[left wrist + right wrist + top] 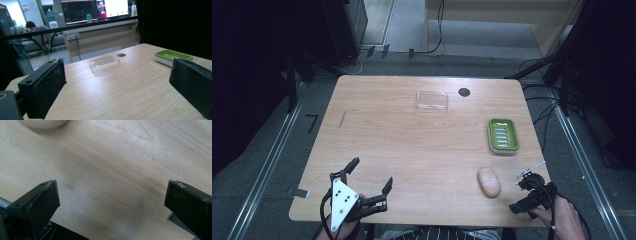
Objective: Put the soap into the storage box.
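On the tabletop (412,140) a pale oval bar of soap (488,181) lies near the front right corner, its long axis running roughly from near edge to far edge, tilted slightly. The right hand-held gripper (526,192) sits just beside it to the right, at the tabletop's front right edge, and its own view shows the two black jaws standing wide apart over bare wood with nothing between them, the soap's rounded edge peeking in at the top left. The left hand-held gripper (371,179) rests at the front left, well apart from the soap, its jaws likewise spread and empty. So the right hand is plainly the nearer one, and the soap lies to its left. Farther back on the right is a green soap dish (503,135), beyond the soap along much the same line, and a clear plastic lid (431,101) lies near the far edge, towards the middle.
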A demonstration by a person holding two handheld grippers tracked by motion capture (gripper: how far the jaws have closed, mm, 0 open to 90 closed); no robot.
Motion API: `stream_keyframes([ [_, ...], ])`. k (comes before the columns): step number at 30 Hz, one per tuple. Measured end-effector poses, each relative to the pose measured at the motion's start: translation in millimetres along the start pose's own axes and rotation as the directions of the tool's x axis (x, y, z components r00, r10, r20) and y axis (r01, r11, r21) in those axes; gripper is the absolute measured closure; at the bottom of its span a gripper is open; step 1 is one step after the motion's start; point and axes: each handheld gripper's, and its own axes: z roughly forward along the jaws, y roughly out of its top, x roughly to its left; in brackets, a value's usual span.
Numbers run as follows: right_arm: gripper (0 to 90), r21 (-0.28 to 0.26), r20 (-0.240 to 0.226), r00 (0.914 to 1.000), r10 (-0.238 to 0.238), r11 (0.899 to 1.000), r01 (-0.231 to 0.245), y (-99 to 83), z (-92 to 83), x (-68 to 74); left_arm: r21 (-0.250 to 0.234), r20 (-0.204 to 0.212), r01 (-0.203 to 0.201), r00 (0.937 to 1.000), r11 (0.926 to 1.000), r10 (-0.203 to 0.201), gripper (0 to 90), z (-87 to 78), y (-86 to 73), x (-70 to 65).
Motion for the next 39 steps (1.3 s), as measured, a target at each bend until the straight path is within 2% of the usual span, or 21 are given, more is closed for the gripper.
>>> stream_keyframes([
  [2,0.1,0.007,-0.012,0.9999,0.012,1.000,-0.012,1.0,1.9,-0.3,-0.007,-0.003,0.010,0.9999,0.9999,-0.010,1.2,-0.7,0.0,0.7],
  [7,0.1,0.020,-0.019,0.9996,0.020,1.000,-0.020,2.8,2.2,-0.8,-0.012,0.004,0.007,1.0000,0.9999,-0.007,1.1,-1.4,0.5,-0.2],
  [10,0.1,0.068,-0.032,0.9992,0.024,0.997,-0.022,5.1,6.0,0.2,-0.003,0.004,-0.002,1.0000,1.0000,0.002,1.1,0.0,1.0,-1.7],
  [16,0.1,0.102,-0.045,0.9985,0.031,0.994,-0.027,10.6,6.7,3.2,-0.007,0.003,0.004,1.0000,1.0000,-0.004,1.2,-0.3,1.2,-1.4],
  [22,0.1,0.104,-0.056,0.9983,0.015,0.995,-0.009,18.3,3.4,5.8,-0.010,0.003,0.010,1.0000,0.9999,-0.009,1.1,0.3,0.8,-0.4],
  [28,0.1,0.119,-0.066,0.9976,0.019,0.993,-0.011,29.1,-1.7,9.9,-0.008,0.012,0.001,0.9999,1.0000,-0.001,1.1,1.8,0.9,-1.2],
  [32,0.1,0.112,-0.070,0.9972,0.025,0.994,-0.017,38.6,-5.1,13.4,-0.012,0.007,0.012,0.9999,0.9998,-0.012,1.1,1.7,1.0,-0.4],
  [39,0.1,0.113,-0.078,0.9969,-0.004,0.993,0.013,51.3,-5.4,20.9,-0.006,0.011,0.002,0.9999,1.0000,-0.002,1.1,3.2,1.1,-1.6],
])
